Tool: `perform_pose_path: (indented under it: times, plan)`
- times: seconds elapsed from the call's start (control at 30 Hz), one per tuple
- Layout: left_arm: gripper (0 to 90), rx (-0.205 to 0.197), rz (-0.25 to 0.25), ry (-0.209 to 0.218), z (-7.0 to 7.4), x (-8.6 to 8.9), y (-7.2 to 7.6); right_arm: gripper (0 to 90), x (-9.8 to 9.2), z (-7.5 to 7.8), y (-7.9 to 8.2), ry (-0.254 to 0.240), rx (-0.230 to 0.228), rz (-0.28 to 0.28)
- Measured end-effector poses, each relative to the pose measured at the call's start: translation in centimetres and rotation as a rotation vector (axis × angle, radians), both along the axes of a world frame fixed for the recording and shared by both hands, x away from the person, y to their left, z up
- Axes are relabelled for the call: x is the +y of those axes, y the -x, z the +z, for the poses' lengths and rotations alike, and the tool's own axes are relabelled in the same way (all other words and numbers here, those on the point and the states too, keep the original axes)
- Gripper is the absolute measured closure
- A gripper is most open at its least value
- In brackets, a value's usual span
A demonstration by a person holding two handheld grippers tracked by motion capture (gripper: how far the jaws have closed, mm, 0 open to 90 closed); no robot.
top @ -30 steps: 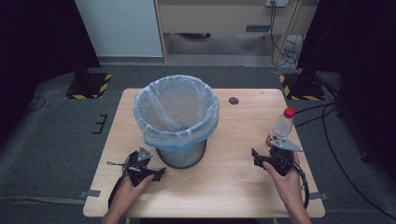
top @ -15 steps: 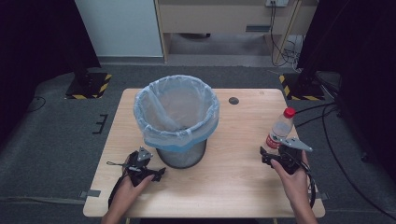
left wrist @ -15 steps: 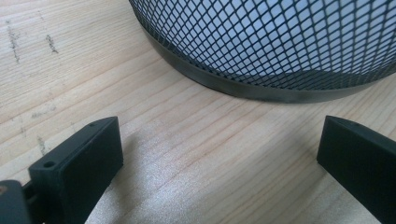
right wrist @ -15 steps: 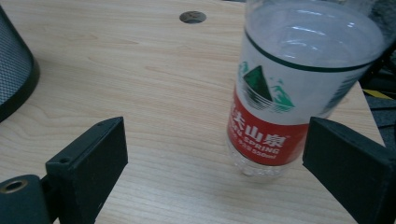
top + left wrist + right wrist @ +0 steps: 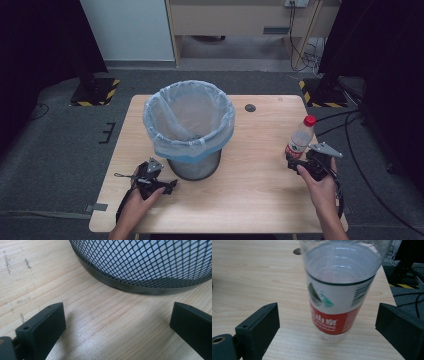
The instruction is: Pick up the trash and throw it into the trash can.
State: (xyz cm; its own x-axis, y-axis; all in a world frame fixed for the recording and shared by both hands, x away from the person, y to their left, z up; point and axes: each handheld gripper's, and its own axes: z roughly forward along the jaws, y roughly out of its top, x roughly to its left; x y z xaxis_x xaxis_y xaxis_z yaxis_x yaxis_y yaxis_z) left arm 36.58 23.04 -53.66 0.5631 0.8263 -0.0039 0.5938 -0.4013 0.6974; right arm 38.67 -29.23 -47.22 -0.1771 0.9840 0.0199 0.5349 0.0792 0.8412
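Bottle of clear plastic with a red cap stands upright near the right edge of the wooden desk, well apart from the mesh bin that sits near the middle. A pale blue bag lines the bin and folds over its rim.

In the high view the right hand-held gripper sits just in front of the bottle's base, held by the person's right hand. The right gripper view looks straight at the bottle, whose white and red label fills the space between the 2 black jaws. Those jaws have just been opening and now stand wide, with a clear gap of bare desk on each side of the bottle, so nothing is gripped; the bottle rests on its own base.

The left hand-held gripper lies low on the desk just in front of the bin, held by the left hand. In the left gripper view its 2 jaws are spread wide over bare wood, released, with the dark foot of the bin near beyond them and nothing between them.
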Motion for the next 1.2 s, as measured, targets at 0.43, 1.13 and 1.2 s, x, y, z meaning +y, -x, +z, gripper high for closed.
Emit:
perform_pose_path:
  times: [0.43,1.13,1.2]
  plan:
    - [0.0,0.0,0.0,0.0,0.0,0.0,0.0,4.4,-0.7,0.6,-1.4,-0.006,-0.018,0.017]
    - [0.0,0.0,0.0,0.0,0.0,0.0,0.0,5.1,-1.2,0.8,-2.9,-0.028,-0.008,0.048]
    - [0.0,0.0,0.0,0.0,0.0,0.0,0.0,5.3,-1.2,0.8,-2.9,-0.032,-0.009,0.049]
